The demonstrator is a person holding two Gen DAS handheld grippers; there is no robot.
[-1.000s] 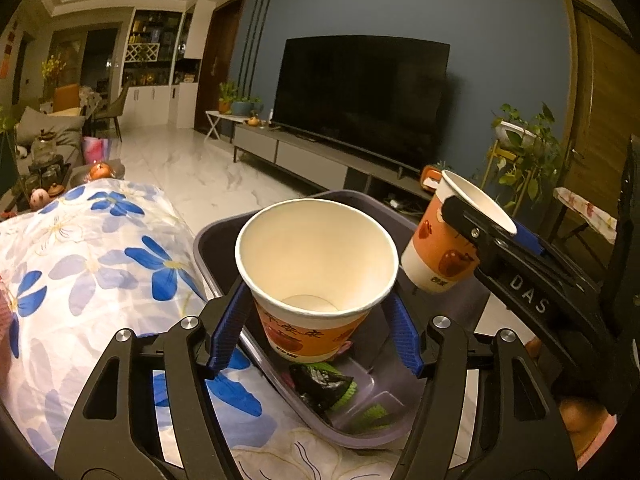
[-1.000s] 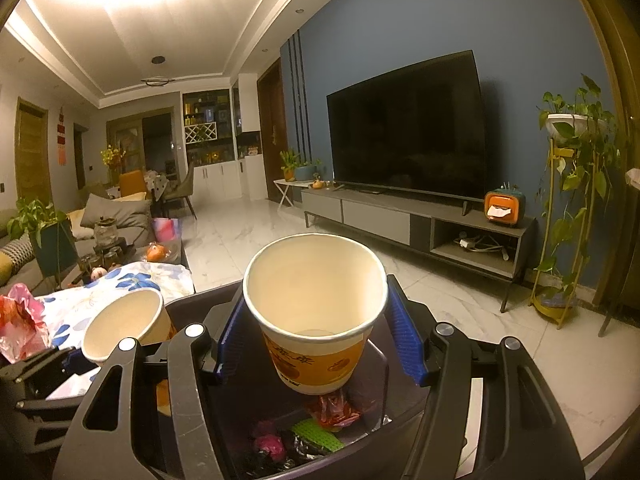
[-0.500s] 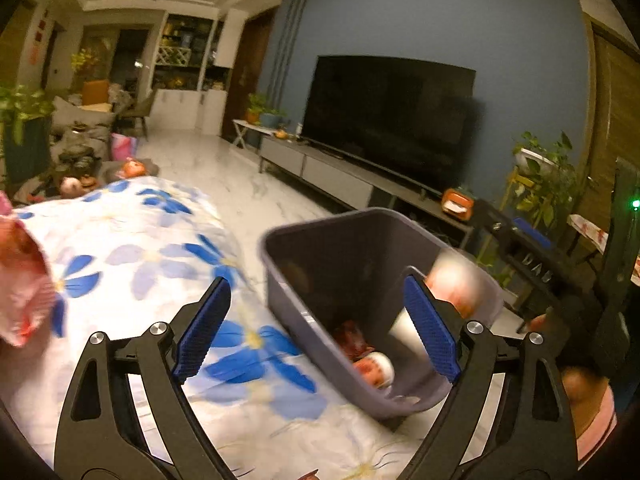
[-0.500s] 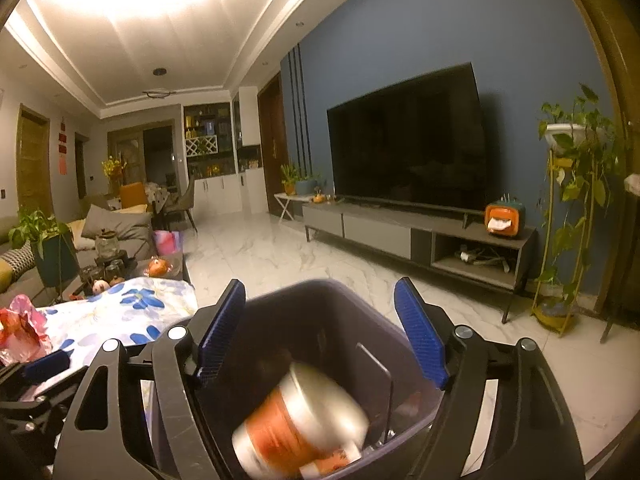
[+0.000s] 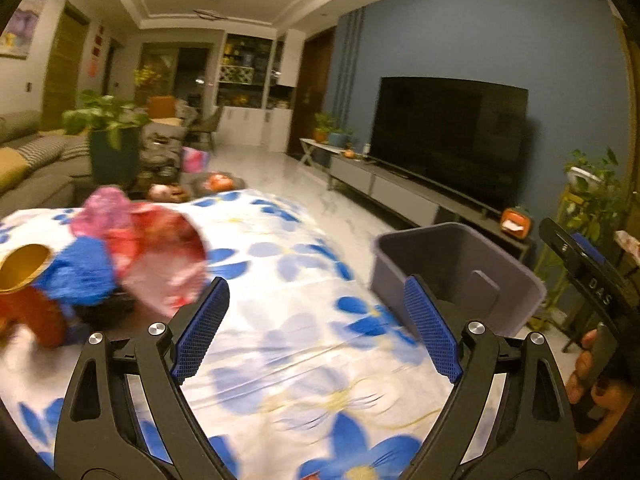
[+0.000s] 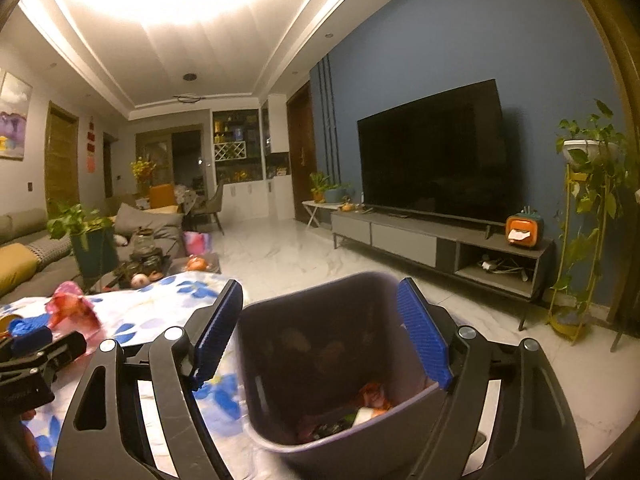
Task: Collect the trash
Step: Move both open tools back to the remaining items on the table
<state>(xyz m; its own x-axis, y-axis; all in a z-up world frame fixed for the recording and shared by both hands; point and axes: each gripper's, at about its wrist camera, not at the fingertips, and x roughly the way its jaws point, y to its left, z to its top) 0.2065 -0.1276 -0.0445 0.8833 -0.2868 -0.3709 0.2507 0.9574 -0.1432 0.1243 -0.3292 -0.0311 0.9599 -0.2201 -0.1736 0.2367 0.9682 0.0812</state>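
1. Both tools are released and hold nothing: the left gripper (image 5: pixel 316 330) has its blue fingers (image 5: pixel 199 330) spread wide over the flowered cloth on the desk (image 5: pixel 296 364), and the right gripper (image 6: pixel 320 336) hangs spread above the grey bin (image 6: pixel 260 392).

2. The trash left to collect sits in a heap at the desk's left side: a crumpled pink-red wrapper (image 5: pixel 160 256), a blue scrap (image 5: pixel 78 270) beside it, and an orange paper cup (image 5: pixel 28 292) lying tipped with its mouth showing. The heap is blurred, so I cannot tell which pieces touch or overlap.

3. Risk 1: the wrapper is thin and springy. A pinch on its edge could let it slip out on the way to the bin, or drag the blue scrap along and drop it on the floor.

4. Risk 2: the tipped cup can roll. A nudge from 1 finger before the close could send it off the desk's near edge.

5. Risk 3: the bin stands at the desk's right end, seemingly close to the edge. A knock from the right gripper, hanging just over its rim, could tip it and spill the rubbish (image 6: pixel 370 398) lying inside.

6. Risk 4: the cloth is loose, and a low finger could snag it and pull the heap.
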